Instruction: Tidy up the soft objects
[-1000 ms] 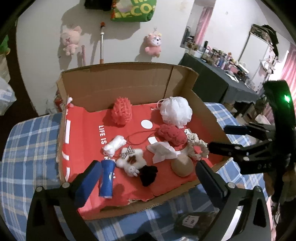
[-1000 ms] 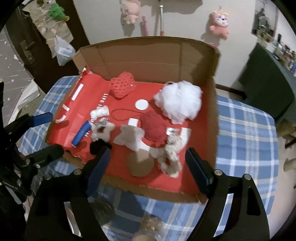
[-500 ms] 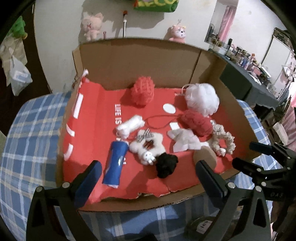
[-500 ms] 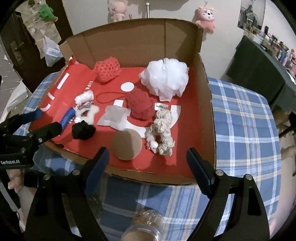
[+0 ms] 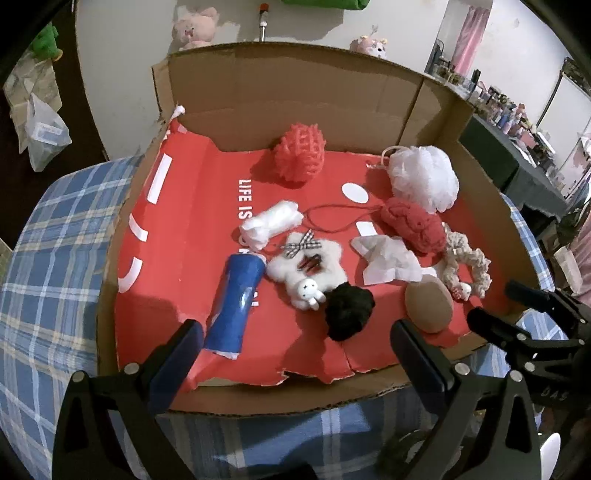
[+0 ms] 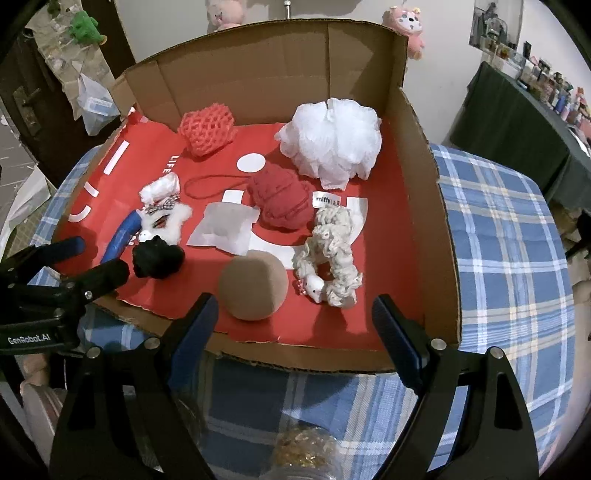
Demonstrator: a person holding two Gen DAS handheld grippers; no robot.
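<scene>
A cardboard box (image 5: 280, 107) lined with red paper holds several soft things: a white bath pouf (image 6: 332, 140), a red net sponge (image 6: 207, 129), a red yarn bundle (image 6: 280, 199), a cream scrunchie (image 6: 332, 262), a brown round puff (image 6: 253, 282), a black pom (image 5: 349, 310), a white plush star (image 5: 306, 266), a blue roll (image 5: 236, 302) and a white cloth roll (image 5: 271, 223). My left gripper (image 5: 295, 354) is open and empty at the box's front edge, near the blue roll and black pom. My right gripper (image 6: 295, 321) is open and empty before the brown puff.
The box sits on a blue plaid tablecloth (image 6: 509, 258). A jar (image 6: 303, 458) stands near the front below my right gripper. Plush toys (image 5: 194, 31) hang on the wall behind. A dark table with bottles (image 6: 535, 92) stands at the right.
Both grippers have moved closer to the box's front edge and look more steeply down into it. Both stay open and empty. Nothing in the box has moved.
</scene>
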